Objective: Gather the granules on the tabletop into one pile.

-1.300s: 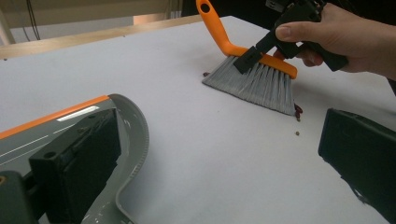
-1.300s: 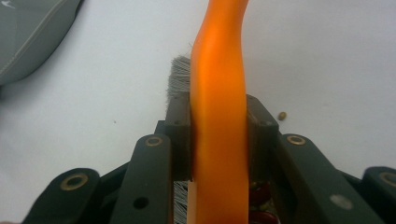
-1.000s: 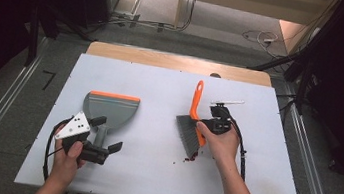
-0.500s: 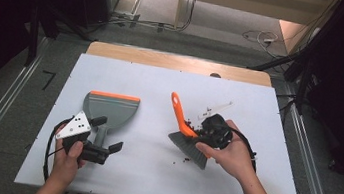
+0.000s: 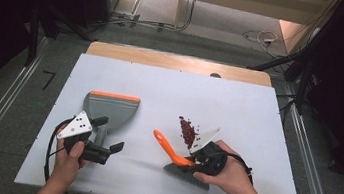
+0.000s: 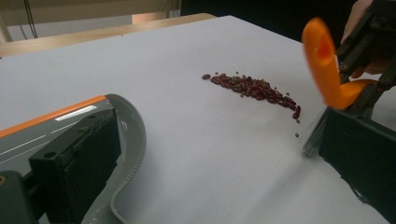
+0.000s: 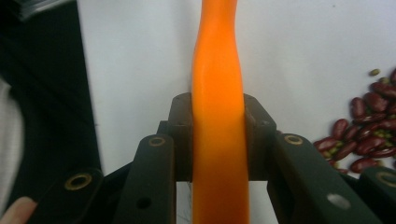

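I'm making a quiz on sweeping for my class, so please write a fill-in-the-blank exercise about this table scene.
1. The right gripper is shut on the brush's ____ plastic handle.
2. The small pile of dark red ____ lies on the white table.
3. The grey plastic dustpan has an orange strip along its ____ edge.
4. The left gripper rests at the ____ of the dustpan.

Missing words: orange; beans; far; handle
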Available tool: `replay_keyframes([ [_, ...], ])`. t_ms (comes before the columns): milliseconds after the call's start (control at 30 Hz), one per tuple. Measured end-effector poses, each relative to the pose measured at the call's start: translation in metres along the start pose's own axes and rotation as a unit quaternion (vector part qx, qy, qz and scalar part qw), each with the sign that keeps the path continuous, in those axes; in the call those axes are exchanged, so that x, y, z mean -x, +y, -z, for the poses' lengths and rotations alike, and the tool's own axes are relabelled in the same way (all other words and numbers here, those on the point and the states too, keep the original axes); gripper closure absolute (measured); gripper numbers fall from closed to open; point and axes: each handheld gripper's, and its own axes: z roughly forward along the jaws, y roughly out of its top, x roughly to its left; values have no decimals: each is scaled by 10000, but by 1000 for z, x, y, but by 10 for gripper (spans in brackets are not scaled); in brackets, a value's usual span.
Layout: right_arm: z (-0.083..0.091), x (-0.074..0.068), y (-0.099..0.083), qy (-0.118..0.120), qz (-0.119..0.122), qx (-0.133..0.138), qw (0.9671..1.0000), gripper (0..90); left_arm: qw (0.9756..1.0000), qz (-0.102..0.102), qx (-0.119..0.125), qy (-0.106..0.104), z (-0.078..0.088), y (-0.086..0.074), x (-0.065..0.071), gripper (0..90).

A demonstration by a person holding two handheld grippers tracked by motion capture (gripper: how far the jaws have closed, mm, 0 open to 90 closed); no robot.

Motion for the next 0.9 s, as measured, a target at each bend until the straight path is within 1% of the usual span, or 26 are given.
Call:
replay_keyframes([
  [33, 0, 4, 0, 35, -28, 51, 10000, 685, 10000, 1, -3, 2, 0, 0, 0, 0],
  [67, -2, 6, 0, -32, -44, 29, 10000, 683, 10000, 0, -7, 6, 0, 0, 0, 0],
  [100, -2, 9, 0, -41, -20, 61, 10000, 682, 10000, -6, -25, 14, 0, 0, -1, 0],
  [133, -3, 11, -1, 30, 24, 86, 10000, 682, 10000, -12, -21, 10, 0, 0, -1, 0],
  [167, -4, 13, 0, 17, 87, 100, 9999, 680, 10000, -9, -18, 8, 0, 0, -1, 0],
  [200, -4, 13, 0, -36, 95, 59, 9999, 679, 10000, 6, -17, 14, 0, -1, -1, 0],
  [233, -4, 14, 0, -76, 181, 46, 9998, 678, 10000, 14, -17, 12, 0, -1, -2, 0],
  [300, -5, 18, 1, -109, 90, -42, 9999, 676, 10000, 7, -23, 7, -1, -1, -2, 0],
  [433, -7, 30, -1, 26, 82, 35, 10000, 672, 10000, -14, -36, 3, -1, -1, -1, 0],
  [467, -8, 34, -2, 58, 176, 79, 9998, 671, 10000, -15, -35, 4, -1, -1, -1, 0],
  [533, -9, 40, -1, 60, 249, 119, 9996, 670, 10000, -7, -32, 10, -1, 0, -1, 0],
  [567, -9, 41, -1, 20, 211, 147, 9997, 669, 10000, -11, -35, 16, -1, -1, -1, 0],
  [633, -8, 46, 0, -2, 247, 145, 9996, 669, 10000, -13, -50, 19, -1, -1, -1, 0],
  [767, -6, 55, 4, -181, 268, 149, 9994, 669, 10000, -7, -59, -9, -3, -1, -1, 0],
  [833, -7, 59, 6, -149, 293, 132, 9994, 669, 10000, -21, -86, -1, -3, -1, -1, 0],
  [867, -7, 61, 7, -197, 247, 113, 9994, 669, 10000, -19, -75, -9, -3, -1, -1, 0],
  [900, -8, 64, 8, -179, 291, 133, 9993, 669, 10000, -17, -68, -16, -3, -1, -1, 0],
])
